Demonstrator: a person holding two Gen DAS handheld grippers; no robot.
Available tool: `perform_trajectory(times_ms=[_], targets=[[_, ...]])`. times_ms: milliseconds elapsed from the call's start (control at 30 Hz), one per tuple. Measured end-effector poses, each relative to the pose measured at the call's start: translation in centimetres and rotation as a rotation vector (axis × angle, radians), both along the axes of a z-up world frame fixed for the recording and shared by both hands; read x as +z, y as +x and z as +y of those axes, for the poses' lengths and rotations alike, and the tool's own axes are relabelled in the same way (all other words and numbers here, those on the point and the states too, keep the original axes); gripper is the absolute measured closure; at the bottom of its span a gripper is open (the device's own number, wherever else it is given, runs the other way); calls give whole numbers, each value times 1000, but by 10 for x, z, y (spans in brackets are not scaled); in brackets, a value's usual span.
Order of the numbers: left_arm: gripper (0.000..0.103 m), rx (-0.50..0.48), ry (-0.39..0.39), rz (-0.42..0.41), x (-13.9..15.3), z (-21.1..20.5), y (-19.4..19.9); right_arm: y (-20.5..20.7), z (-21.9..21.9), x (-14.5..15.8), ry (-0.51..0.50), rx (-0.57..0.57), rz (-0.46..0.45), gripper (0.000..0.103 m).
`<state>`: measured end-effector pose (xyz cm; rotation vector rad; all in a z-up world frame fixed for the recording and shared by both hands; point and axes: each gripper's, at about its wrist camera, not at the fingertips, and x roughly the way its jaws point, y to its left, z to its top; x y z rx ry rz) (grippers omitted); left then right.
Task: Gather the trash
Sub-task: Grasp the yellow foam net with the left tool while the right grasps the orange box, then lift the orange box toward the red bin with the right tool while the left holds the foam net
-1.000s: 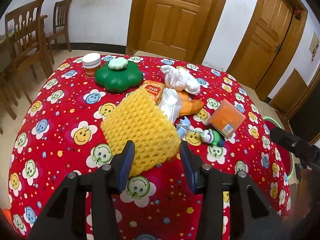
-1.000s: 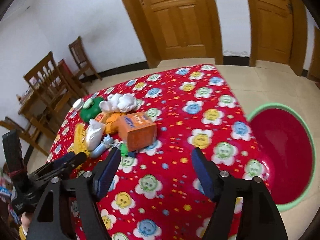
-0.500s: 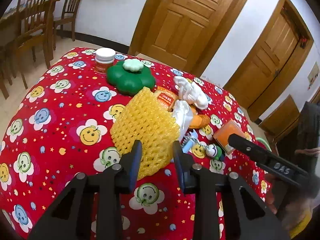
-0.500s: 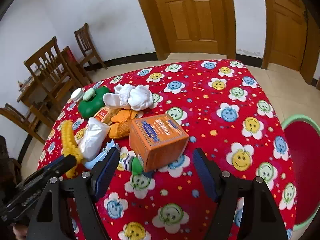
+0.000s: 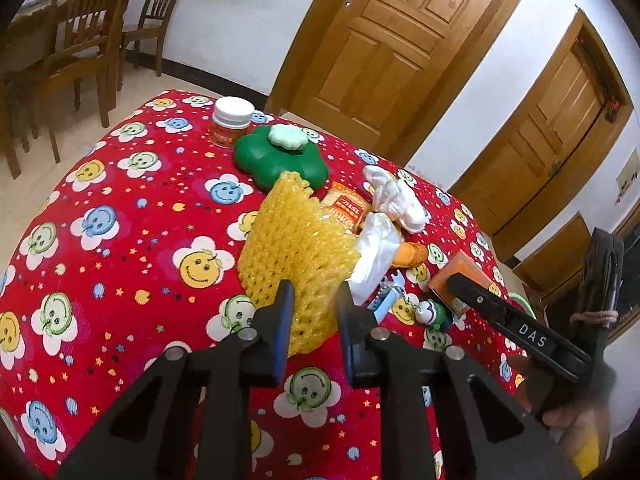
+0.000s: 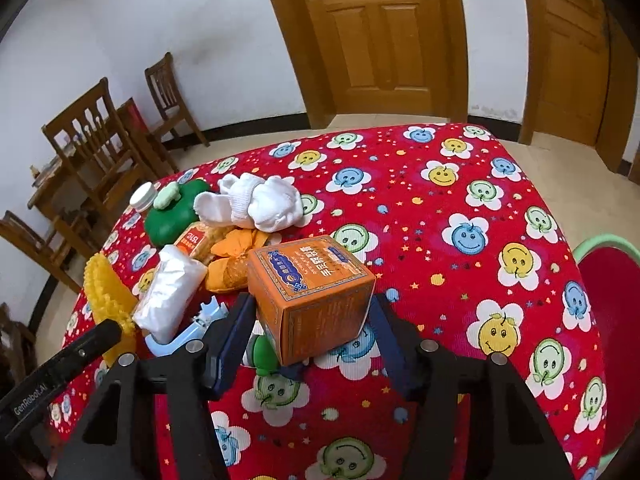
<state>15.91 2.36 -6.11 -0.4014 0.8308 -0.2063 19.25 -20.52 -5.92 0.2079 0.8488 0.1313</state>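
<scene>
Hidden or unclear first. In the left wrist view, the near edge of the yellow foam net (image 5: 298, 248) disappears between my left tongs (image 5: 312, 300), so I cannot see the contact line itself. A small green and white figure (image 5: 432, 314) lies to the right of those tongs, too small to identify. In the right wrist view, the lower corners of the orange box (image 6: 310, 294) are masked by my right tongs (image 6: 310, 320), and the same green figure (image 6: 264, 354) is half buried under the box. A red basin with a green rim (image 6: 588, 248) is cut off at the right frame edge.

Left tongs: jaws have just been closing and now stand nearly together, pinching the near edge of the net. The net is a honeycomb mesh sleeve, glossy, and rises tilted away from the tongs.

Right tongs: jaws have just been closing, roughly half wide, flanking the box on both sides; I cannot tell whether the pads actually press it. The box is cardboard, printed, with a blue label on top.

Beyond both tongs on the counter (image 6: 460, 184): white plastic wrapper (image 6: 170, 290), orange peel (image 6: 230, 260), white socks (image 6: 256, 200), green flower-shaped container (image 5: 280, 156), white-capped jar (image 5: 232, 122).
</scene>
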Motion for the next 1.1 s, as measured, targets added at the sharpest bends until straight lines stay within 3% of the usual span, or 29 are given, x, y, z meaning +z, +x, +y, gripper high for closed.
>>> perform_trajectory(times_ms=[500,1100], targets=[[83,13,-71,-75,21,13,-25,-30,-3,17,8,-52,-79,45],[84,-60,-82,-113,50,-16,-59,-91,-24,39,58,-88,-113,45]])
